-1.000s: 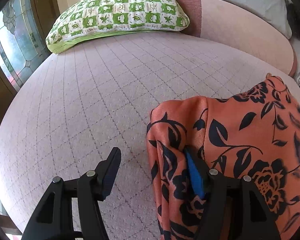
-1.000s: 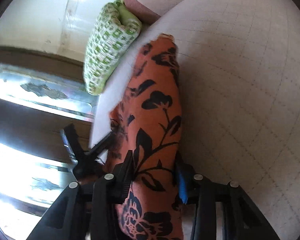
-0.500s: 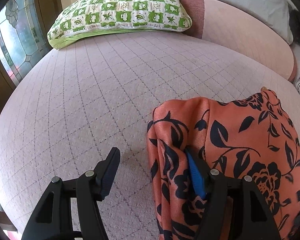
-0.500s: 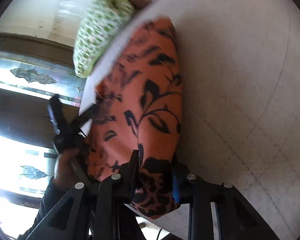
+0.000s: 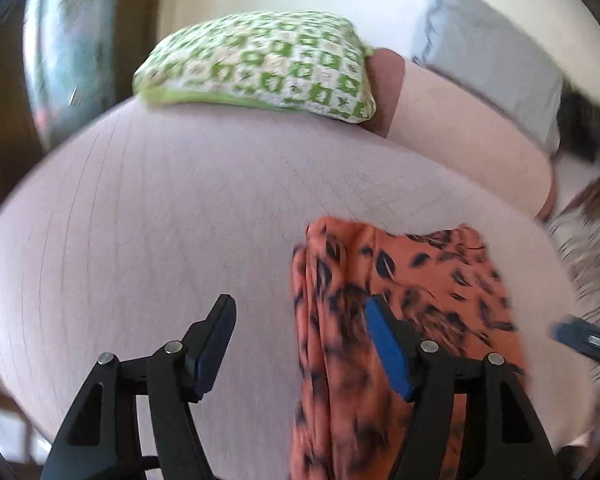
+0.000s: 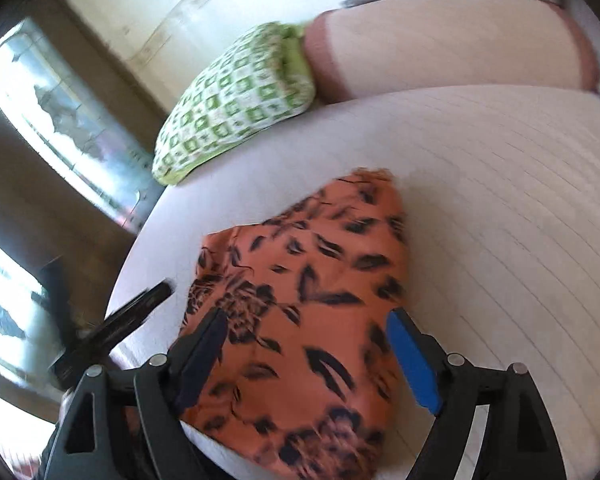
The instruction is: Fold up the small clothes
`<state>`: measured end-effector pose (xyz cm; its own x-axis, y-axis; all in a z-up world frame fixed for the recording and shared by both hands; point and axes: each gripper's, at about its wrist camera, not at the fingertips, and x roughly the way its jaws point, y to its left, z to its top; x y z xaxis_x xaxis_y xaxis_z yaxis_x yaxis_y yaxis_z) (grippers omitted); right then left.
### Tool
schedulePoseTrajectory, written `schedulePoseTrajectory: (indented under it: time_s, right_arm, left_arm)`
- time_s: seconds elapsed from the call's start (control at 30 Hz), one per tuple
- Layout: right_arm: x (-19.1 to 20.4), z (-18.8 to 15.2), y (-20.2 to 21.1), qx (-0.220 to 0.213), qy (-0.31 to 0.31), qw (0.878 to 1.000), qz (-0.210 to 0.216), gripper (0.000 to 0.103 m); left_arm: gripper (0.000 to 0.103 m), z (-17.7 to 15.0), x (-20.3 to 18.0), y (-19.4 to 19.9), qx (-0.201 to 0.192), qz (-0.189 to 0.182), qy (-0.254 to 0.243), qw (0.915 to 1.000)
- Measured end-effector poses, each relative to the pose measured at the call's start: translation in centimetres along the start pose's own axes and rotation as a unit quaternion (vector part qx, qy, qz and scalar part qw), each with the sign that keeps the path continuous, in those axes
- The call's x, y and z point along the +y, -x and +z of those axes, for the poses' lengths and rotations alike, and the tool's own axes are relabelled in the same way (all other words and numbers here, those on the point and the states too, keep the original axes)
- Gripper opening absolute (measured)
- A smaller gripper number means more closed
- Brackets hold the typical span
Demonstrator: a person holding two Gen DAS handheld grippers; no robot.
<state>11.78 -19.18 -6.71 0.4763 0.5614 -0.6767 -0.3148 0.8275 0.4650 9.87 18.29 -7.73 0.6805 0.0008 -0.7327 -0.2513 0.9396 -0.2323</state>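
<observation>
Now the orange flowery cloth [image 6: 308, 304] lies folded on the pale bed [image 6: 500, 200], low in the frame. It looks soft, light and slippery; an edge is best to pinch. Both the left gripper [image 5: 300, 344] and right gripper [image 6: 308, 360] are opening wide, holding nothing.

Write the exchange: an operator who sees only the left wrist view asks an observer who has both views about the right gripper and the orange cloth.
Operator: Is the right gripper clamped on the cloth?
Observer: No. The right gripper has its jaws opening, and the orange floral cloth lies between them unpinched.
Operator: How does the cloth lie on that side?
Observer: It lies as a folded wedge on the sofa seat, narrowing towards the green checked cushion.
</observation>
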Motion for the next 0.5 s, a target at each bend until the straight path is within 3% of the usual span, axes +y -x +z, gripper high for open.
schedulePoseTrajectory:
  time_s: [0.1, 0.2, 0.23, 0.27, 0.33, 0.37, 0.4, 0.43, 0.47, 0.5]
  right_arm:
    - [1.1, 0.0, -3.3, 0.026, 0.011, 1.000, 0.001, 0.084]
    - [1.2, -1.0, -6.3, 0.062, 0.025, 0.998, -0.010, 0.084]
    - [1.2, -1.5, -6.7, 0.062, 0.035, 0.997, -0.014, 0.084]
    - [1.4, -1.6, -7.1, 0.059, 0.042, 0.997, -0.013, 0.084]
    - [1.5, -1.8, -7.1, 0.058, 0.043, 0.997, -0.002, 0.084]
    - [1.2, -1.8, -7.0, 0.060, 0.040, 0.997, 0.003, 0.084]
    - [1.0, -1.8, -7.0, 0.060, 0.037, 0.998, 0.007, 0.084]
    - [0.8, -1.8, -6.9, 0.060, 0.034, 0.998, 0.010, 0.084]
    - [0.4, -1.9, -6.9, 0.062, 0.031, 0.998, 0.013, 0.084]
    - [0.3, -2.0, -7.1, 0.067, 0.027, 0.997, 0.018, 0.084]
  left_arm:
    - [0.072, -3.2, 1.9, 0.5, 0.051, -0.069, 0.054, 0.9948]
    - [0.071, -5.9, 1.8, -1.1, 0.088, -0.104, 0.053, 0.9893]
    - [0.039, -6.6, 1.6, -2.2, 0.105, -0.105, 0.044, 0.9880]
    - [0.031, -7.4, 2.3, -3.9, 0.137, -0.117, 0.073, 0.9808]
    - [0.021, -7.4, 3.7, -3.6, 0.140, -0.145, 0.138, 0.9698]
    - [0.021, -7.2, 3.1, -2.3, 0.121, -0.139, 0.125, 0.9748]
    - [0.021, -7.2, 1.7, -1.0, 0.085, -0.121, 0.078, 0.9860]
    - [0.023, -7.9, 0.8, -1.5, 0.080, -0.097, 0.040, 0.9913]
    - [0.025, -9.0, 1.0, -3.7, 0.117, -0.089, 0.045, 0.9882]
    - [0.027, -9.0, 1.9, -3.9, 0.111, -0.105, 0.081, 0.9850]
